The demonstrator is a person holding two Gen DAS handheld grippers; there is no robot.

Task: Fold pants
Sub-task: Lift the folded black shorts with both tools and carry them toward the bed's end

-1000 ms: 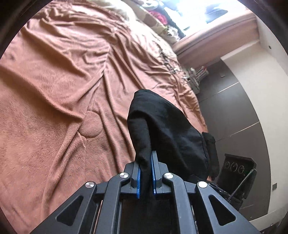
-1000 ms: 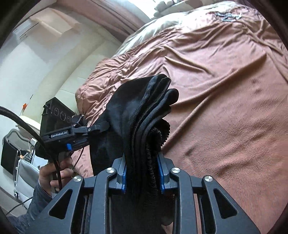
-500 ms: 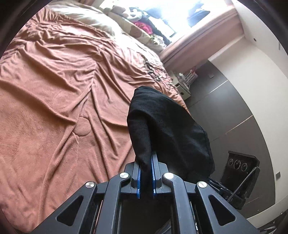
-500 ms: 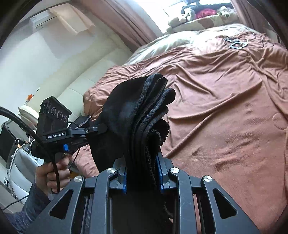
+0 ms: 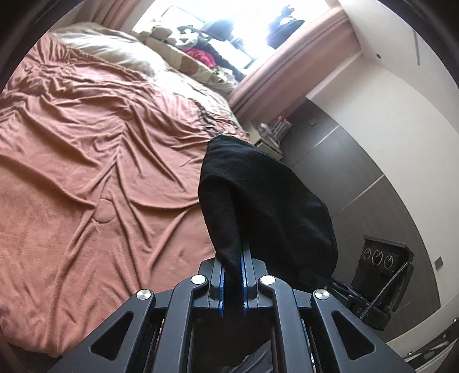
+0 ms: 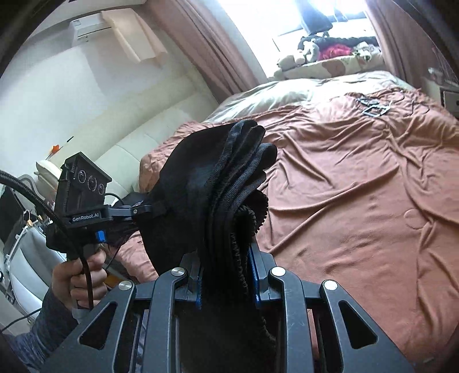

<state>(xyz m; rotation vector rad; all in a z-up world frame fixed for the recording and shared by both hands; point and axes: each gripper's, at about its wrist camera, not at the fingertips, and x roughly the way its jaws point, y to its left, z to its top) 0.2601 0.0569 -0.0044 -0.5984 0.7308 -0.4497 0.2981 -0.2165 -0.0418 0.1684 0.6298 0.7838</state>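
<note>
A bed with a rumpled rust-brown blanket (image 5: 94, 172) fills most of both views and serves as the reference point. At the head of the bed lie cream pillows (image 5: 114, 50). Beyond the pillows, on the sill under a bright window (image 6: 266, 17), sits a heap of soft toys and red and black cloth (image 6: 335, 47). Pinkish-brown curtains (image 6: 206, 46) hang at either side of that window. Small metal buckle-like items (image 6: 373, 107) rest on the blanket near the head end. A small bedside stand (image 5: 269, 137) with bottles stands just beside the bed. Dark grey wardrobe doors (image 5: 352, 160) stand beyond the stand. A cream padded couch (image 6: 137, 137) lies on the bed's opposite side, with a wall air conditioner (image 6: 89, 28) above it.
</note>
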